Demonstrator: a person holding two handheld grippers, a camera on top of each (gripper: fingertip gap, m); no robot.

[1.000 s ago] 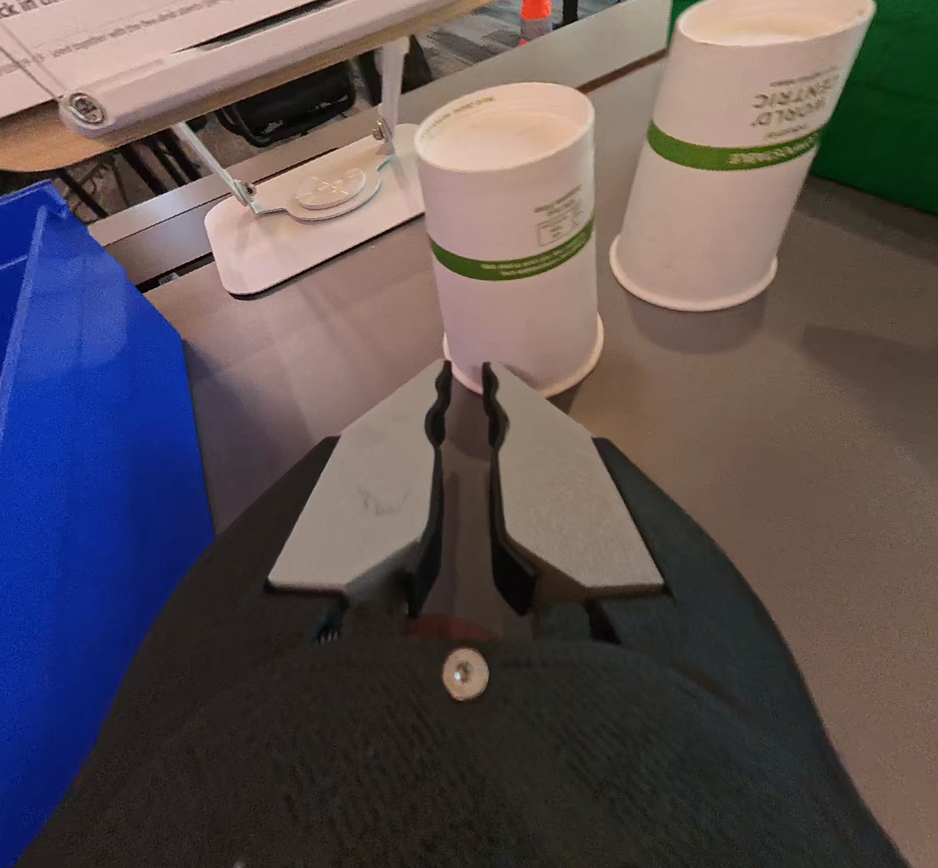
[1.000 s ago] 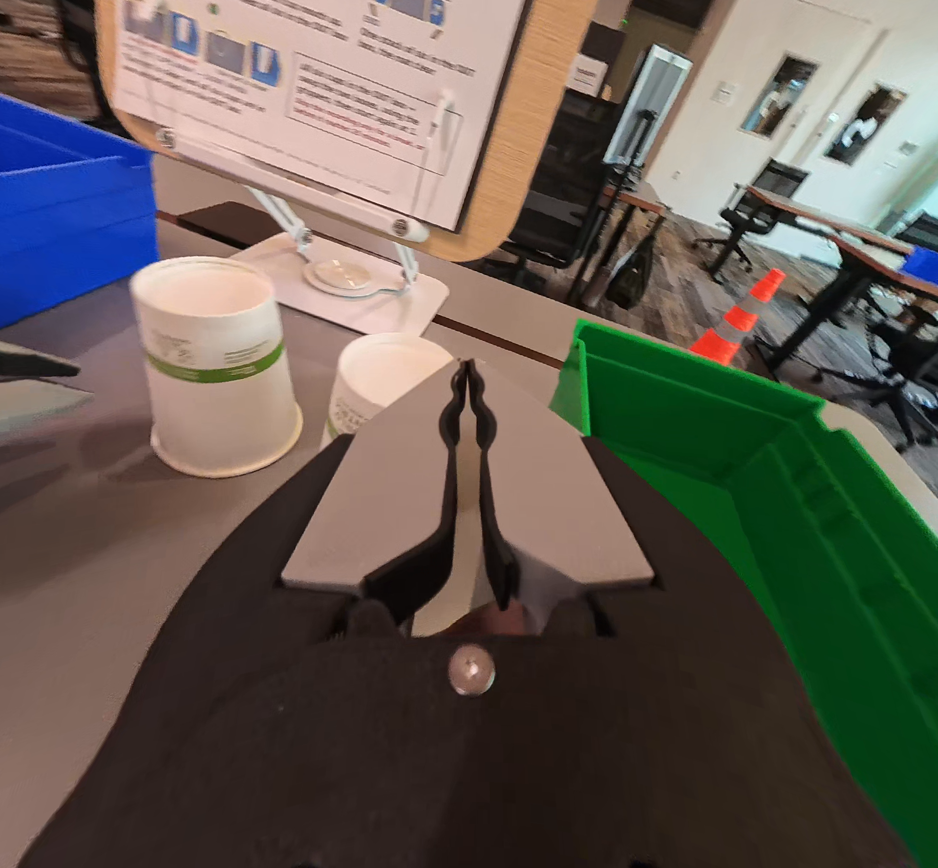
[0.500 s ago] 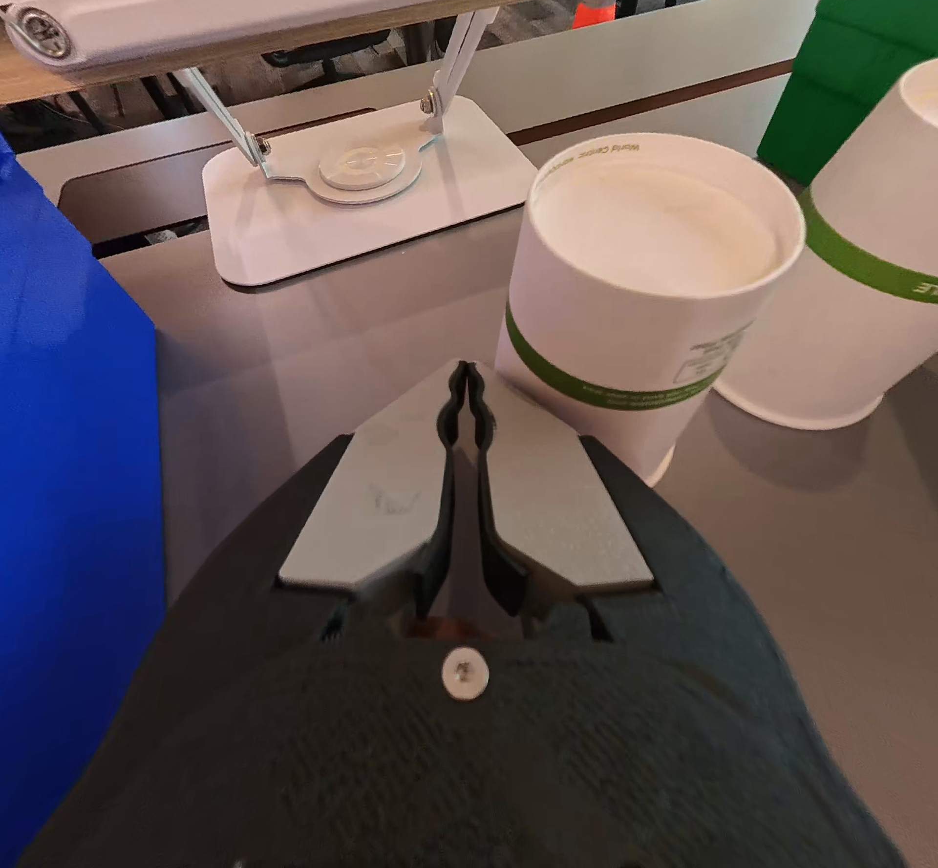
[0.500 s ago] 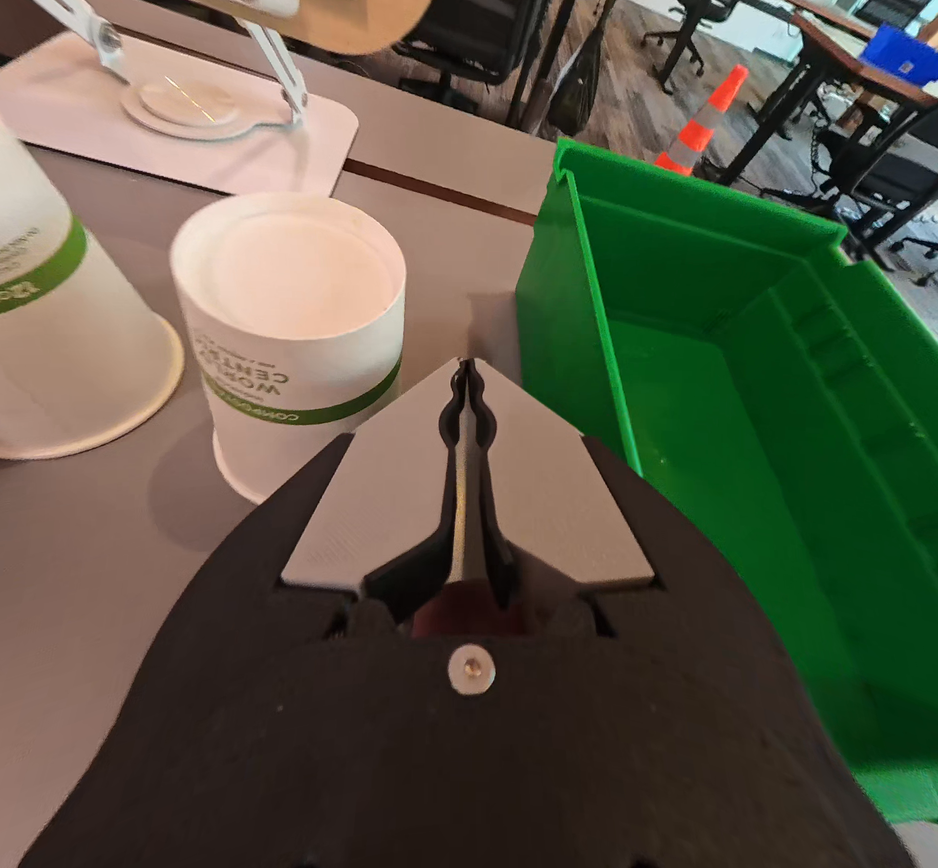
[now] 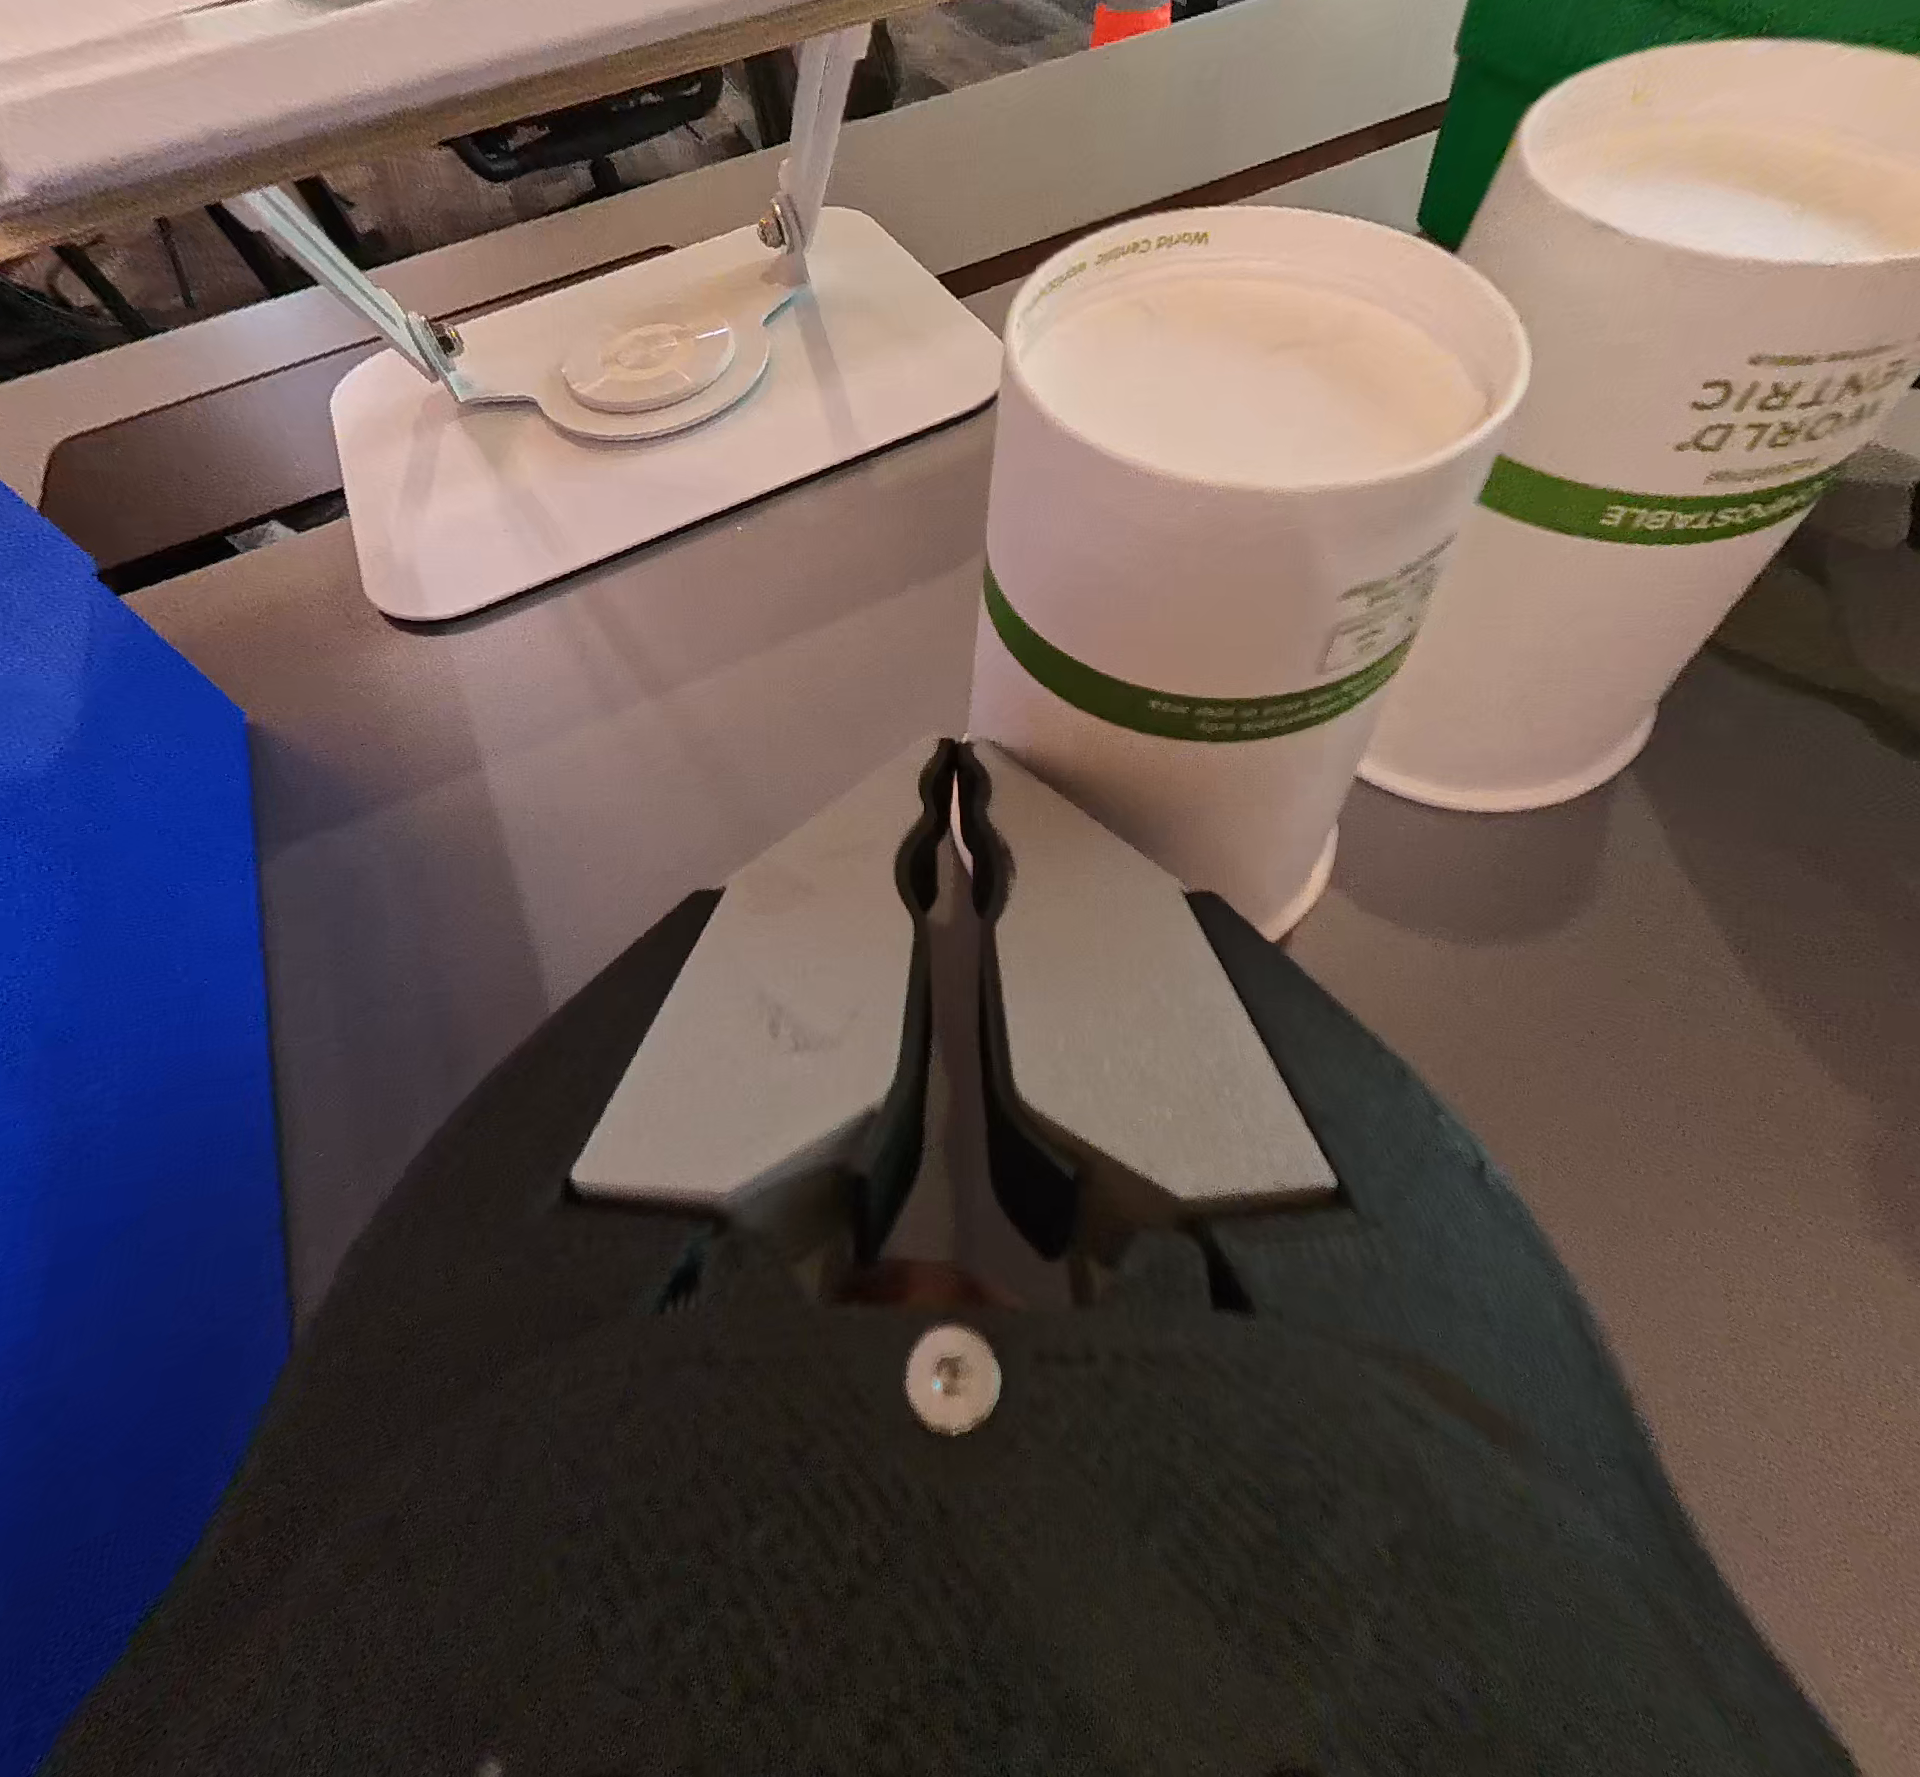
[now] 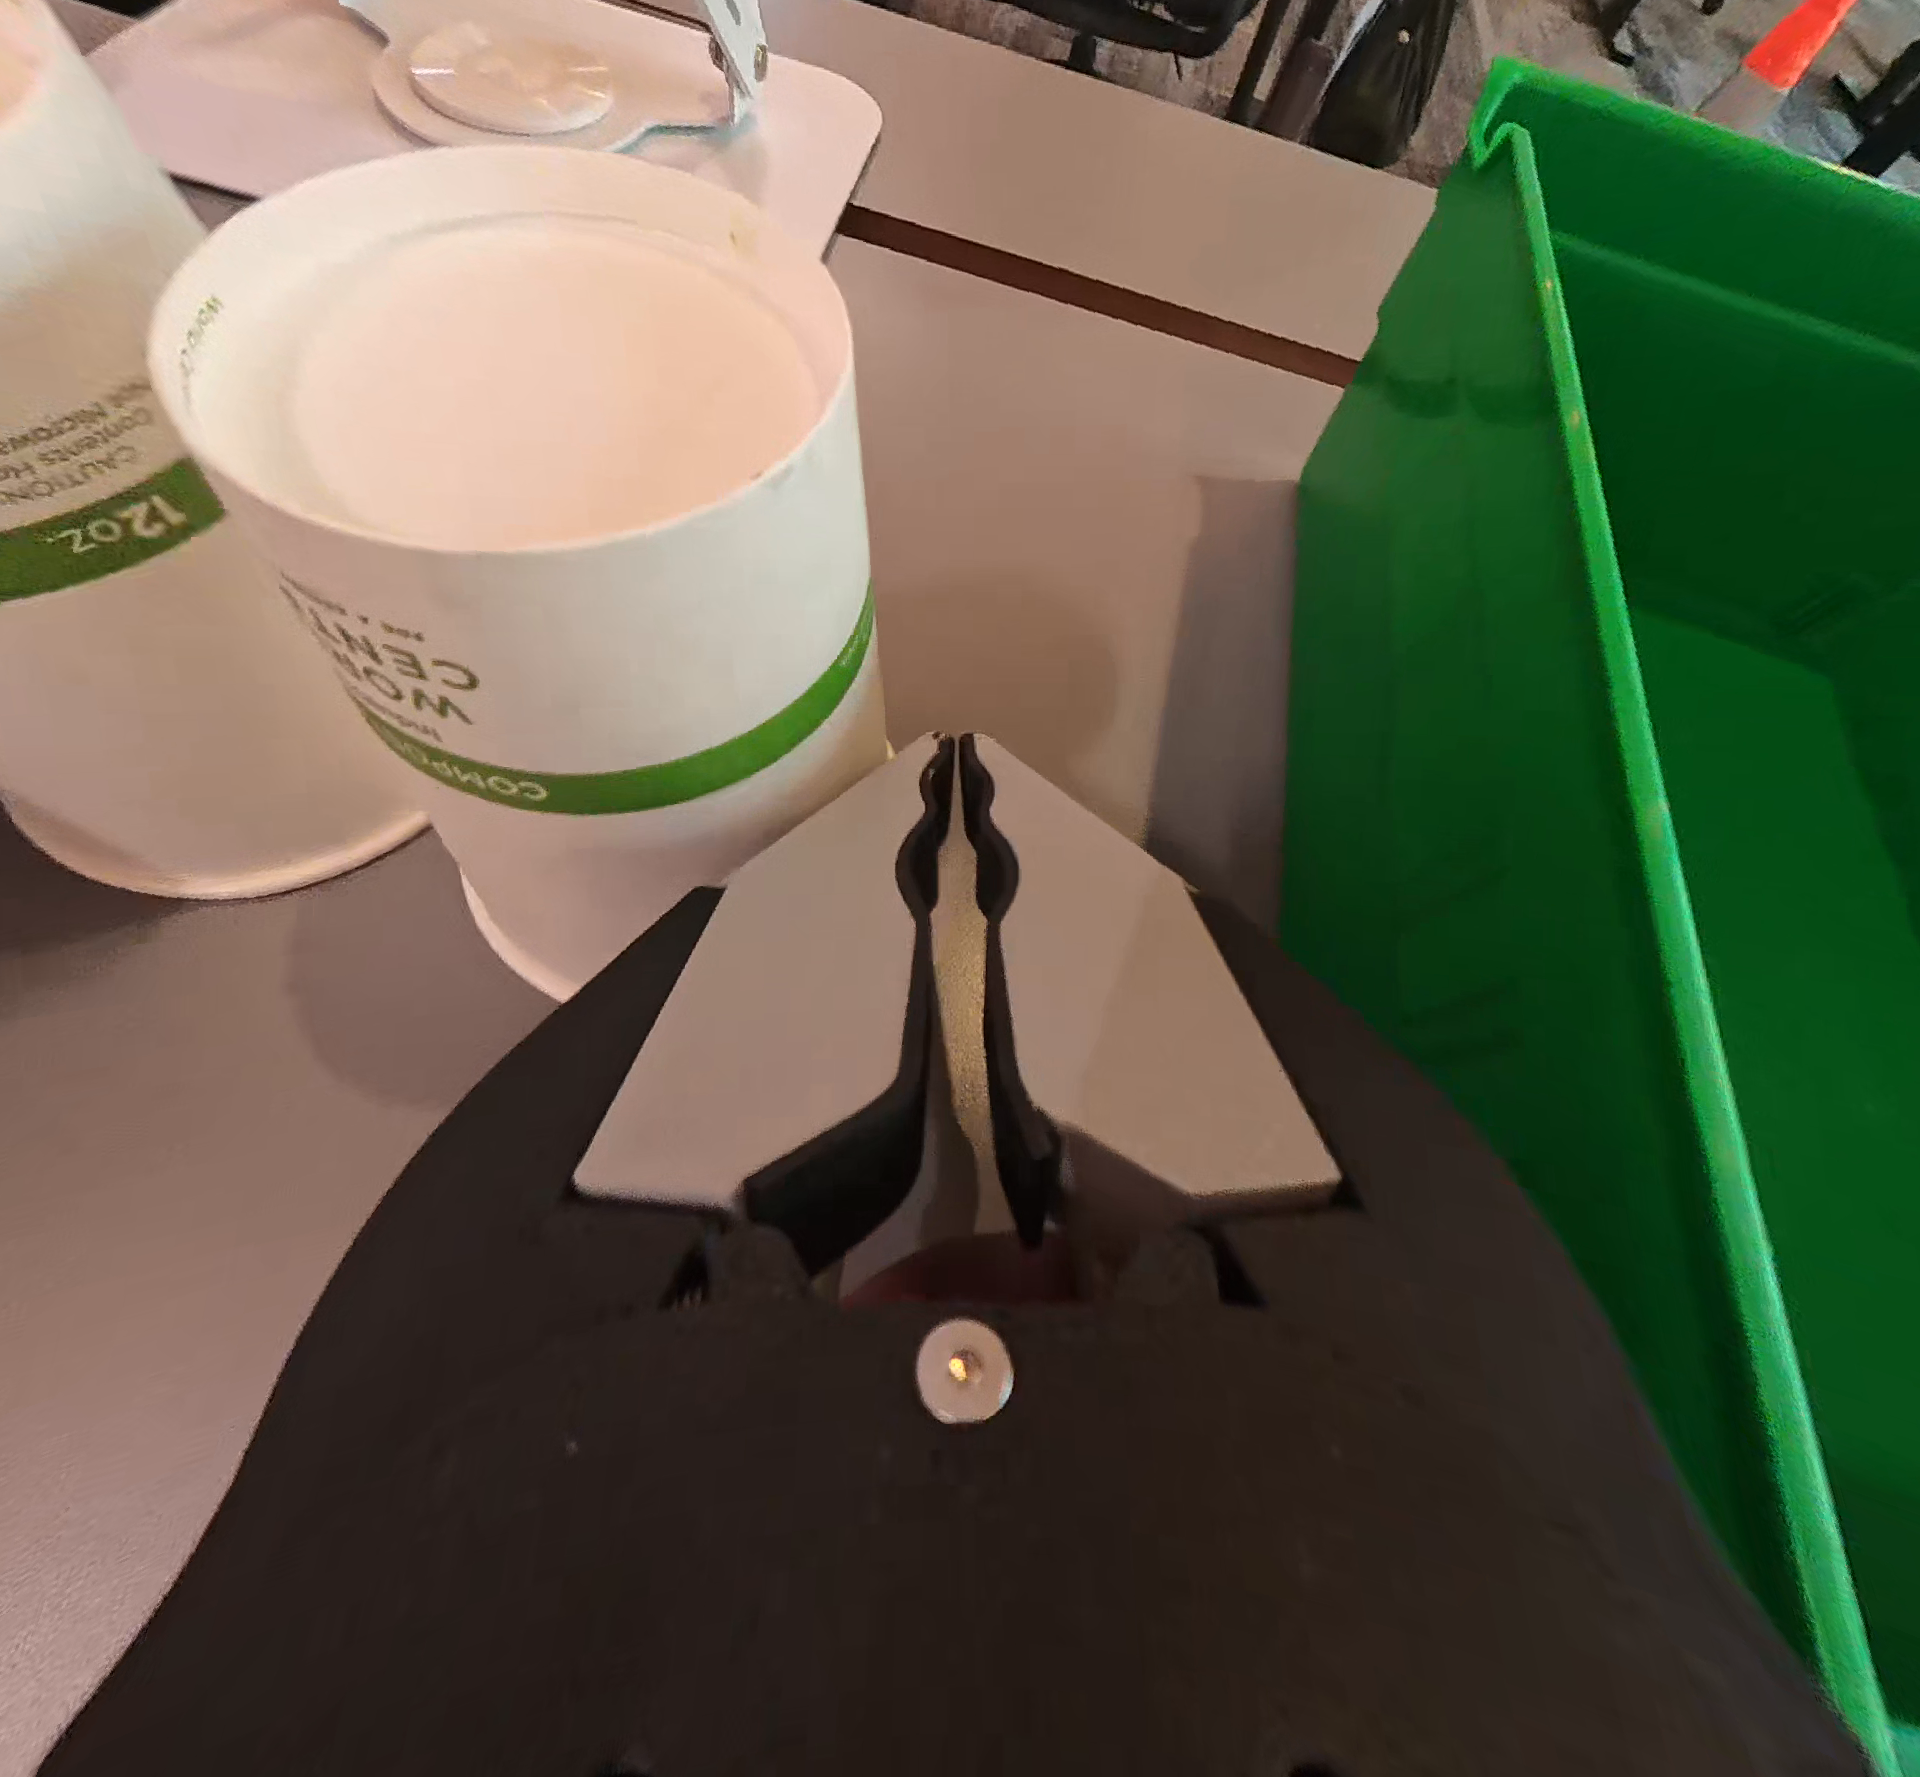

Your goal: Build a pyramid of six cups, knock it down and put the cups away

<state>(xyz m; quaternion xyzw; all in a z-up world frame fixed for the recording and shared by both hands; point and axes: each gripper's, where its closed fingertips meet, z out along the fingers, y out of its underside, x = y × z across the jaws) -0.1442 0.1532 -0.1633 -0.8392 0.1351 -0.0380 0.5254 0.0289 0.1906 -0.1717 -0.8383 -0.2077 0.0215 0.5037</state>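
White paper cups with green bands are stood upside down on the grey table [image 5: 1558,1156], side by side and nearly touching: the left cup [image 5: 1226,584] and the right cup [image 6: 561,584]. The left gripper [image 5: 954,751] is held with its jaws clenched on nothing, tips just left of the left cup's base. The right gripper [image 6: 954,740] is likewise pressed closed and empty, between the right cup and the green bin [image 6: 1455,688]. A blue bin [image 5: 114,1000] is seen at the far left, a white stand base [image 5: 665,418] behind the cups.
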